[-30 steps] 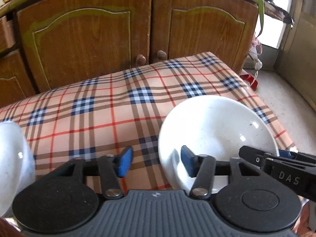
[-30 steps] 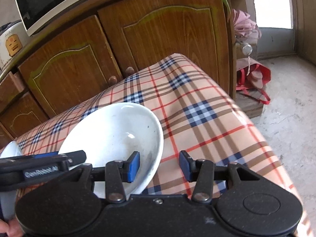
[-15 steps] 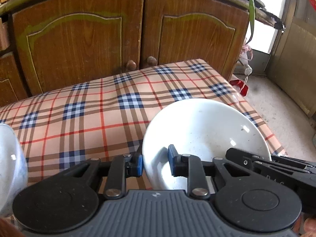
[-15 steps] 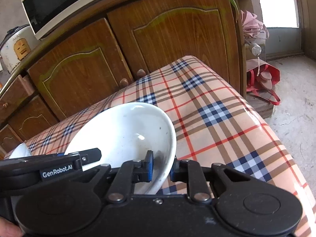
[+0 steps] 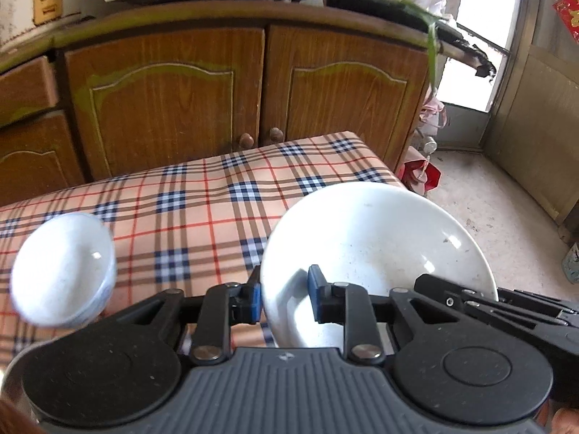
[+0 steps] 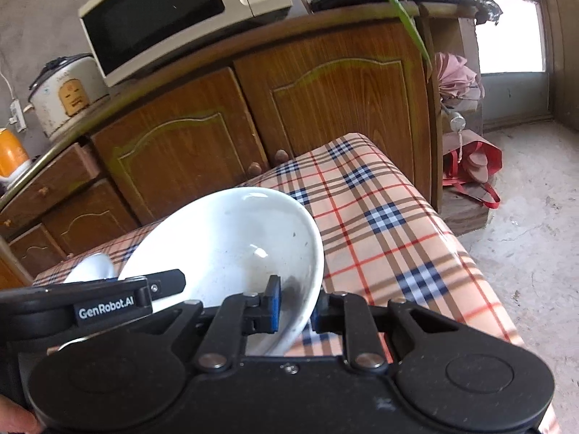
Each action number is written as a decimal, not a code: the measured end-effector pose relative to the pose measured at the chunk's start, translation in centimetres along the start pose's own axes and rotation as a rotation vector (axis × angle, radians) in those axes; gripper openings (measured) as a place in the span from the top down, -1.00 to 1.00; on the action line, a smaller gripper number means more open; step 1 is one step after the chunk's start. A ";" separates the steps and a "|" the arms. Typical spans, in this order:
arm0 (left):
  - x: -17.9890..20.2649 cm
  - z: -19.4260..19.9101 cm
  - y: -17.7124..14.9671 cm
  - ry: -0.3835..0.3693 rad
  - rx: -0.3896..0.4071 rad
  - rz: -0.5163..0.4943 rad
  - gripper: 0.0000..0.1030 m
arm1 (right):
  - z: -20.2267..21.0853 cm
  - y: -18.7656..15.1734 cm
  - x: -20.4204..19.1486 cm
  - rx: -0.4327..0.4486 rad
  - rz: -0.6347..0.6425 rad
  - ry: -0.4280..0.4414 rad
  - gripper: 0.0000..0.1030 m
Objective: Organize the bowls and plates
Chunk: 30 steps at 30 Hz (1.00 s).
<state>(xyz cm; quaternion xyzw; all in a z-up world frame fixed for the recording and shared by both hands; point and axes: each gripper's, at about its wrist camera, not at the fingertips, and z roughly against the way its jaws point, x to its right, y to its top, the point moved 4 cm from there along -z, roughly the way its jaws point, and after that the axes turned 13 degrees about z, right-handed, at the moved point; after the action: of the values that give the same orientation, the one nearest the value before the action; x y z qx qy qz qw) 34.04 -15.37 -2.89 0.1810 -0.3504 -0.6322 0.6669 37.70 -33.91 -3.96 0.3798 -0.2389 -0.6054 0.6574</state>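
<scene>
A large white bowl [image 5: 376,246] hangs tilted above the plaid-covered table [image 5: 202,199], held from both sides. My left gripper [image 5: 284,294] is shut on its left rim, one blue pad inside and one outside. In the right wrist view, my right gripper [image 6: 296,307] is shut on the right rim of the same bowl [image 6: 231,246]. A smaller white bowl [image 5: 63,271] sits on the cloth to the left, blurred; in the right wrist view this small bowl [image 6: 90,267] peeks out behind the big one.
Wooden cabinet doors [image 5: 163,108] stand right behind the table, with a microwave [image 6: 181,11] and a rice cooker [image 6: 67,94] on top. A red bag [image 6: 470,166] lies on the concrete floor past the table's right edge [image 6: 470,253].
Both grippers closed onto the big bowl's rim from either side and then rose with it. The table has dropped lower in both views and the countertop appliances have come into sight.
</scene>
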 end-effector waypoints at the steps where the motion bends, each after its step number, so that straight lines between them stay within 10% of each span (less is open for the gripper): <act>1: 0.1 0.9 -0.2 0.004 0.006 -0.002 0.51 | 0.9 -0.1 -0.3 0.003 0.003 0.001 0.59; 30: -0.2 16.1 -5.3 0.040 0.107 -0.009 0.51 | 17.1 -3.2 -7.4 0.051 0.074 0.016 0.60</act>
<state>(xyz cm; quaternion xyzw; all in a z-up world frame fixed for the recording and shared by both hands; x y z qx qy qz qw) 19.05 -12.66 4.49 0.2308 -0.3693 -0.6119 0.6602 21.42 -30.22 4.83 0.3923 -0.2629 -0.5713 0.6712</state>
